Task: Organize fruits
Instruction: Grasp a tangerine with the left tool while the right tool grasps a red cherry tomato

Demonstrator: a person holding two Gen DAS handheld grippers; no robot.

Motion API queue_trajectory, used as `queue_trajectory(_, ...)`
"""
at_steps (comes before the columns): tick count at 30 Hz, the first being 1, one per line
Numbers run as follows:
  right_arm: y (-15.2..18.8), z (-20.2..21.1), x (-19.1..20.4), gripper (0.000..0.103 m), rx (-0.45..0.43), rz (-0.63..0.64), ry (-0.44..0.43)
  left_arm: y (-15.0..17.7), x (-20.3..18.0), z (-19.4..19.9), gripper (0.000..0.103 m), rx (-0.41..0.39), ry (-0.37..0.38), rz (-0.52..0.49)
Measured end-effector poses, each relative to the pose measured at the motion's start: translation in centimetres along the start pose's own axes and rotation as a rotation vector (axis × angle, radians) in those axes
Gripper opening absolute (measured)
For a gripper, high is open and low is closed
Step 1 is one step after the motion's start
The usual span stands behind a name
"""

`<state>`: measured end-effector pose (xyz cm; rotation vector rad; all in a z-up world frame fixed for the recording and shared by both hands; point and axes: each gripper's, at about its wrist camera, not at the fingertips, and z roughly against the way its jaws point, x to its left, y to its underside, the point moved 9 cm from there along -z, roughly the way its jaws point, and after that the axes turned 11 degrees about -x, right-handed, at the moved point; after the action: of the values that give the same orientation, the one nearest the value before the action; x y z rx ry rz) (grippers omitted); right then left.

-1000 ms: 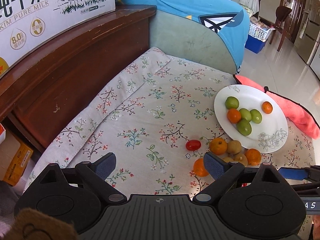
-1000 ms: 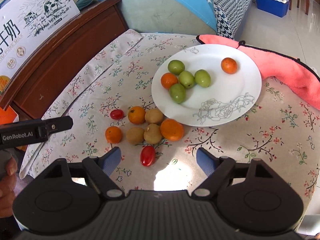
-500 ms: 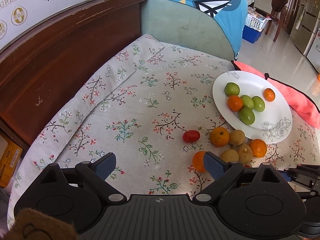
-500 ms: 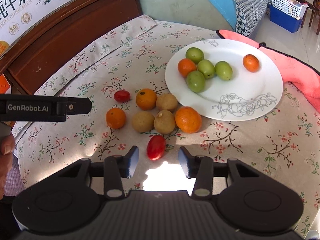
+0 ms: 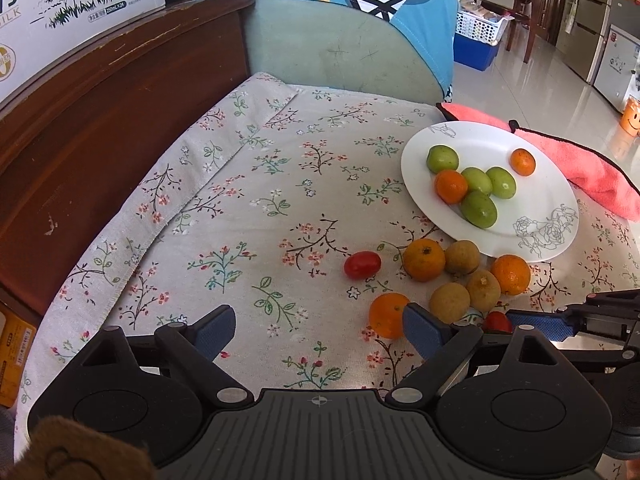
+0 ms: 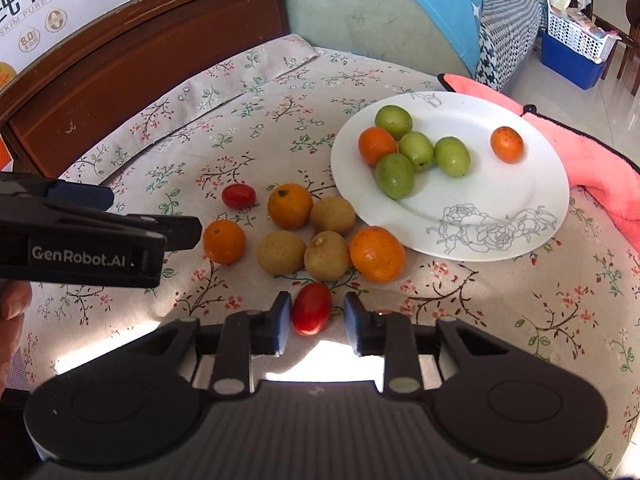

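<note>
A white plate (image 6: 520, 208) on the floral cloth holds several green fruits (image 6: 394, 175) and two small oranges (image 6: 507, 144). Beside it lie three oranges (image 6: 376, 254), three brown longans (image 6: 326, 255) and two cherry tomatoes. My right gripper (image 6: 313, 322) has its jaws narrowed around the near red tomato (image 6: 311, 308), which lies on the cloth; the left pad touches it, the right stands a little off. My left gripper (image 5: 318, 326) is open and empty above the cloth, left of the fruit pile (image 5: 450, 280). The other tomato (image 5: 362, 265) lies ahead of it.
A pink towel (image 6: 600, 168) lies right of the plate. A dark wooden headboard (image 5: 100, 132) with a milk carton box (image 5: 60, 12) runs along the left. A green cushion (image 5: 332, 56) with a blue cloth stands behind the table.
My right gripper has moved forward to the near tomato and its jaws have closed in around it. My left gripper has drifted slightly and stays open.
</note>
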<state>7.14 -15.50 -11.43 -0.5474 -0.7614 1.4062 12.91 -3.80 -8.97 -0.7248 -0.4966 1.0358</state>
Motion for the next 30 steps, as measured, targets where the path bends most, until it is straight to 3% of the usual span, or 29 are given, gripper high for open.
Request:
queue_trajectory(5, 0.0, 0.4, -0.7, 0.020, 0.010, -0.036, 0.000, 0.6, -1.2, -0.5, 0.078, -0.003, 0.027, -0.055)
queue_trajectory(12, -0.4, 0.9, -2.0, 0.020, 0.007, -0.107, 0.014, 0.9, -2.6, -1.5, 0.061, 0.002, 0.103, -0.043)
queue_trajectory(20, -0.5, 1.3, -2.9, 0.021, 0.010, -0.171, -0.003, 1.6, -3.1, -2.5, 0.050, 0.017, 0.103, -0.073)
queue_trajectory(26, -0.7, 1.4, -3.0, 0.021, 0.008, -0.181, -0.012, 1.4, -3.3, -2.5, 0.028, -0.005, 0.106, -0.072)
queue_trajectory(30, -0.6, 1.5, -3.1, 0.021, 0.007, -0.182, -0.016, 1.4, -3.5, -2.4, 0.027, -0.004, 0.117, -0.063)
